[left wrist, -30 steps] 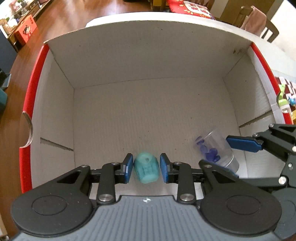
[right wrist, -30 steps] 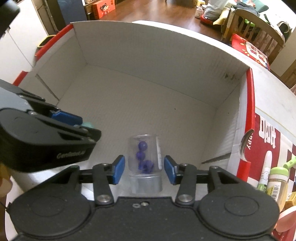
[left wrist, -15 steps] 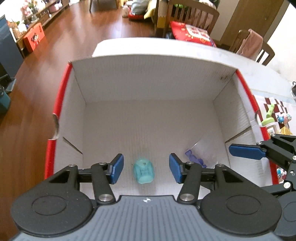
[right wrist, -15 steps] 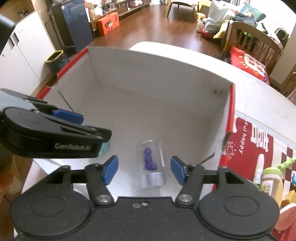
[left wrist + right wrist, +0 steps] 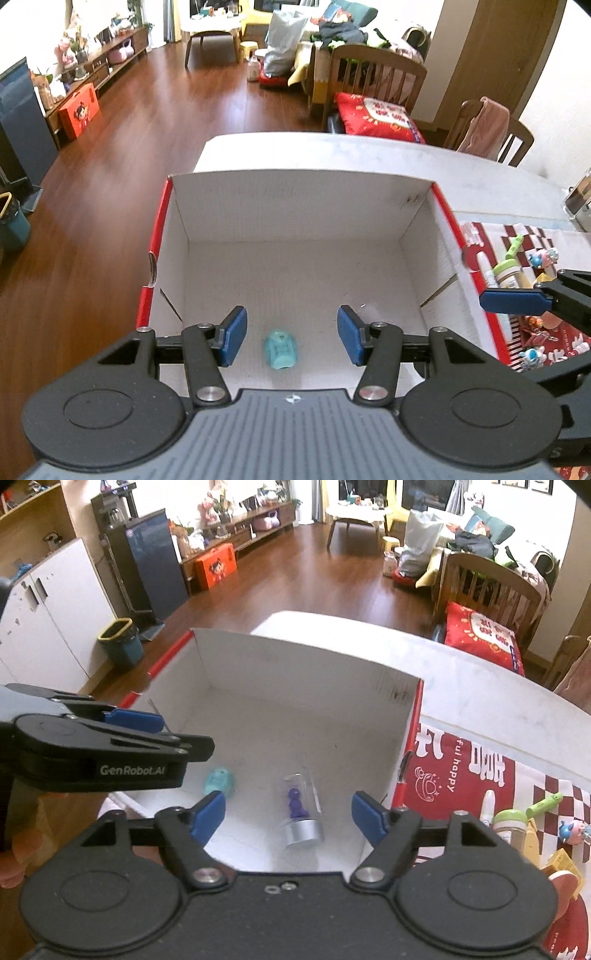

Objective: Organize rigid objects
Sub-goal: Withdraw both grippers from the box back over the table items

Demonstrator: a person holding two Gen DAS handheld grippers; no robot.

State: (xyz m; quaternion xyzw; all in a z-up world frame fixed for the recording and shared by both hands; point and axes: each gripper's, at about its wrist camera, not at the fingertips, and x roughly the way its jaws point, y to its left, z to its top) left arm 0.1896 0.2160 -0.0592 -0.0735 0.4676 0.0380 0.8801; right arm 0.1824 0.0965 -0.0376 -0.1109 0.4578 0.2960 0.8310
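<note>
My left hand-held gripper has let go: a second ago its pads flanked the teal toy closely, and now they stand spread with the toy lying free on the floor of the white box, near the box's front wall and well below the pads. My right hand-held gripper has done the same with the clear vial; its jaws are opening at this moment, nothing pinched between them, and the vial lies on its side on the box floor, silver cap toward the front wall, just right of the toy. Both views show more of the room than before, so both tools have lifted up out of the box.

I read that as two drops finished, and the next pick waiting among the small items on the red-patterned cloth on the bench, right of the box.

For room: the box's red-edged right wall stands between my right tool and those items, so I'd clear its rim before swinging over. The back half of the box floor is bare. My two tools sit close together over the box front, so I'd part them with care.
</note>
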